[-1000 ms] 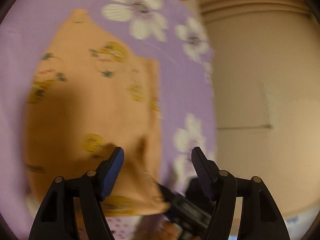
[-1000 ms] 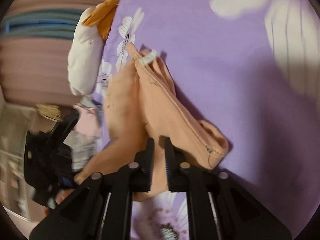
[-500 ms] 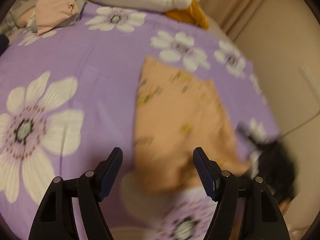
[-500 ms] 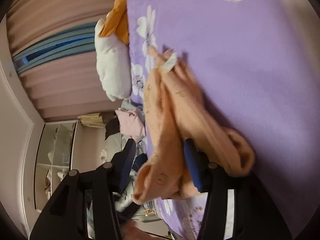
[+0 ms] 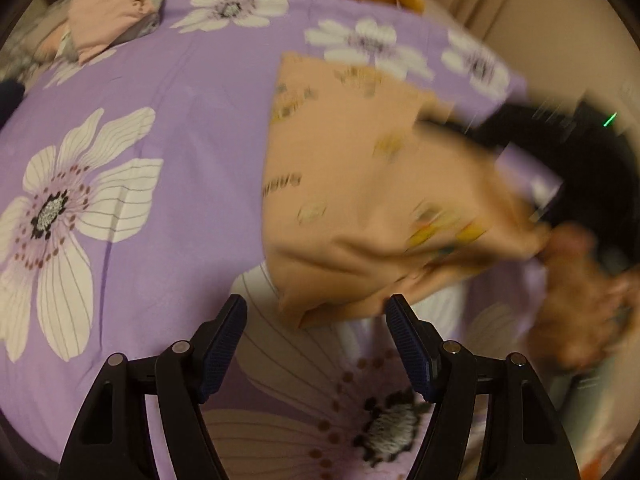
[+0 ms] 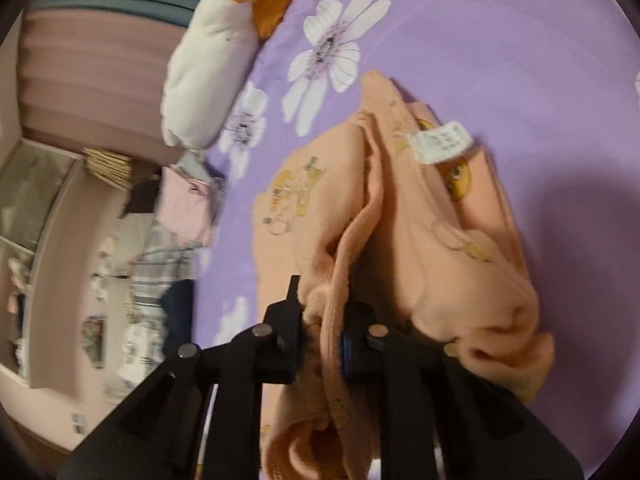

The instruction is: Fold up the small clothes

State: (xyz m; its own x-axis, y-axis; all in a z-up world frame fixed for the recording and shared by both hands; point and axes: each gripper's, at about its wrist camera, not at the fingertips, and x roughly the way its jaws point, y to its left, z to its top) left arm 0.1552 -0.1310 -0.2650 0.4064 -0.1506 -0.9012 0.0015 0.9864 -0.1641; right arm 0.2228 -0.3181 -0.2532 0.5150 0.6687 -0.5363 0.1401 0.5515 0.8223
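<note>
A peach garment point(image 5: 360, 184) printed with small yellow figures lies on the purple flowered bed sheet point(image 5: 160, 100), its right side pulled up. My left gripper point(image 5: 316, 304) hangs open just above the garment's near corner, nothing between its fingers. In the right wrist view my right gripper point(image 6: 324, 320) has its jaws closing, and the pads pinch a ribbed edge of the same garment point(image 6: 400, 240), which bunches in folds ahead with a white label point(image 6: 440, 142) showing. In the left wrist view that gripper is a black blur point(image 5: 560, 160) above a person's hand point(image 5: 580, 300).
A white plush toy with orange parts point(image 6: 204, 80) lies at the bed's far end. A pile of pink and checked clothes point(image 5: 108, 16) sits at the far left corner. Beyond the bed's edge stand curtains and a shelf point(image 6: 24, 200).
My right gripper opened, then closed again on the garment's ribbed edge and lifted it. My left gripper swung across the bed and tilted down; the garment now lies ahead and to its right.
</note>
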